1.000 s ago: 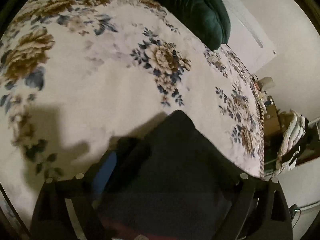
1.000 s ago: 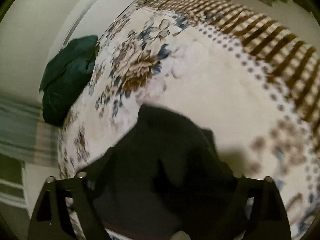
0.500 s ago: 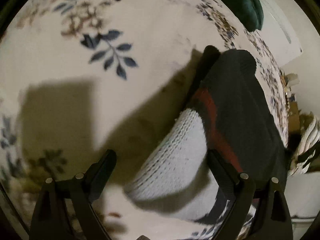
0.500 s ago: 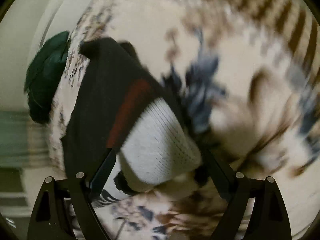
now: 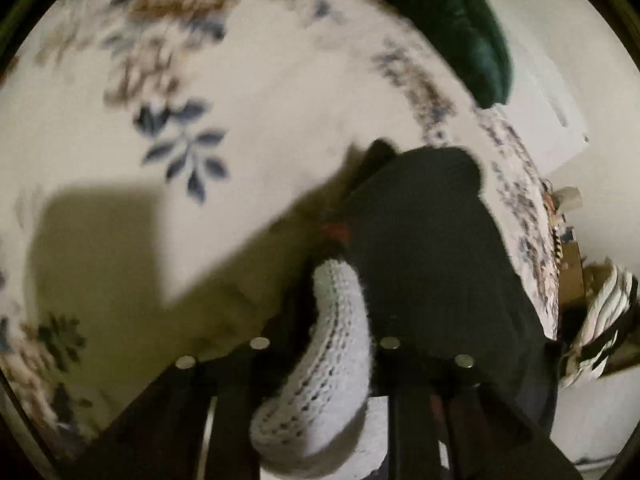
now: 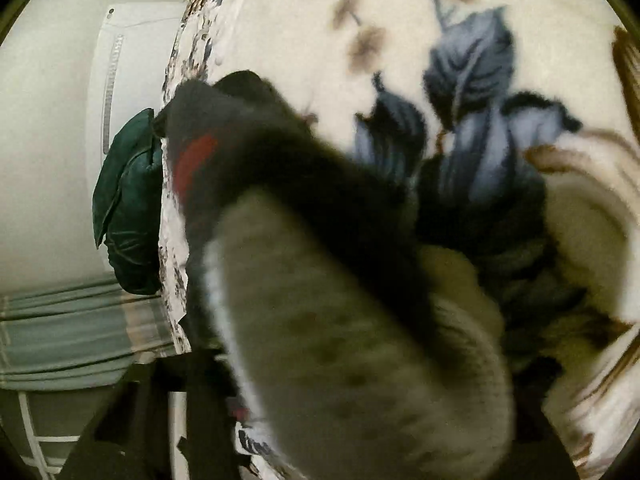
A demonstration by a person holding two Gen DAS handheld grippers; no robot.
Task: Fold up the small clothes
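A small dark knit garment (image 5: 432, 248) with a red stripe and a white ribbed cuff (image 5: 336, 344) lies on the floral bedspread (image 5: 248, 80). My left gripper (image 5: 324, 344) is shut on the white cuff, its fingers close together around it. In the right wrist view the same garment (image 6: 280, 168) with its red stripe (image 6: 192, 164) and pale cuff (image 6: 360, 340) fills the frame. The cuff hides my right gripper's fingertips, so I cannot tell how its jaws stand.
A dark green cushion (image 5: 460, 28) lies at the far end of the bed; it also shows in the right wrist view (image 6: 128, 204). Striped cloth (image 5: 600, 320) and clutter sit beyond the bed's right edge. A green striped curtain (image 6: 72, 328) hangs at the left.
Both grippers stood open over the cuff half a second ago. Now the left has closed on the white cuff and the right has moved in close against it.
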